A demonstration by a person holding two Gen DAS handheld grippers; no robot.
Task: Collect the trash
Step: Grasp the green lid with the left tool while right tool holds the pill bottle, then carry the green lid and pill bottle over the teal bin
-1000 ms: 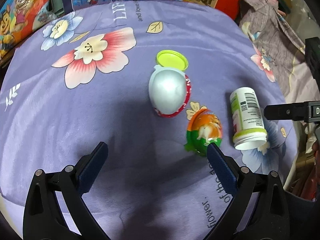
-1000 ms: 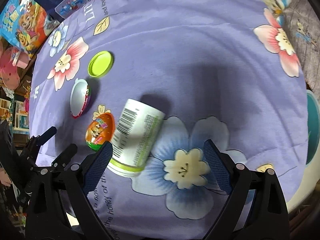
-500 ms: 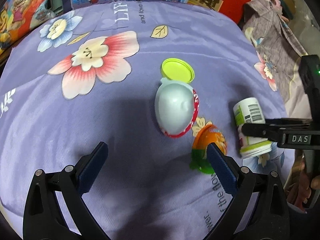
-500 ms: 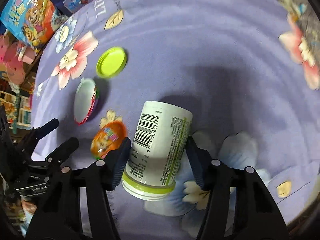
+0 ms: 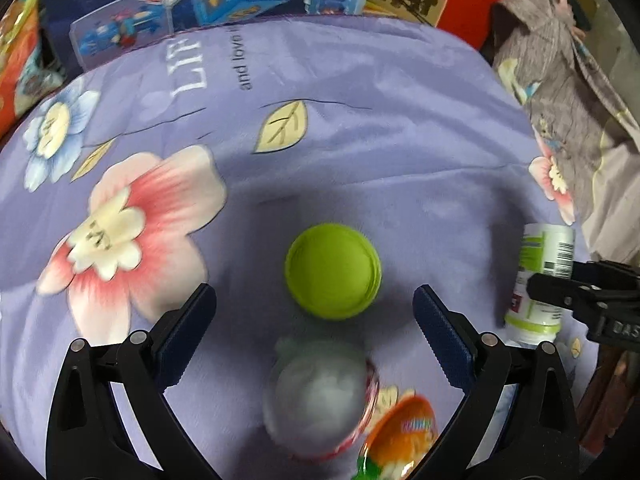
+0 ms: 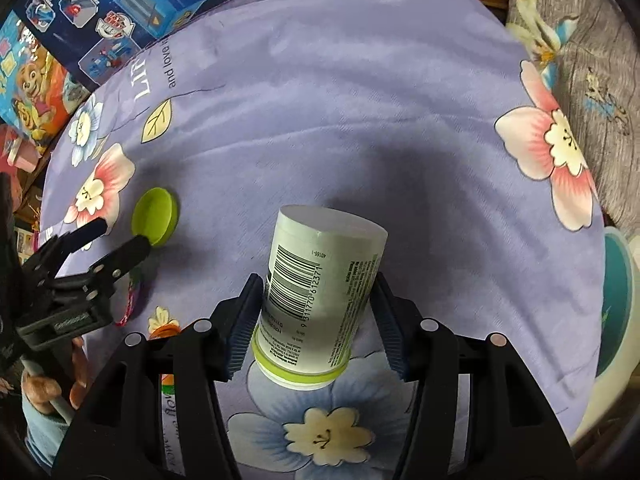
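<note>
My right gripper [image 6: 316, 320] has its pads pressed on both sides of one white bottle [image 6: 320, 292] with a barcode label, about half open around it. The bottle's long axis runs from about six to twelve o'clock in the right wrist view, its green-ringed mouth end toward me at six and its flat base tipped away toward twelve, over the purple flowered cloth [image 6: 360, 100]. My left gripper [image 5: 314, 332] stands wide open and holds nothing; one green lid [image 5: 333, 270] lies flat on the cloth just beyond the gap between its fingers, at twelve o'clock. Nearer me, at six, lies one blurred silver egg-shaped wrapper [image 5: 320, 392], and at five o'clock from it, touching it, one orange one [image 5: 400, 436].
</note>
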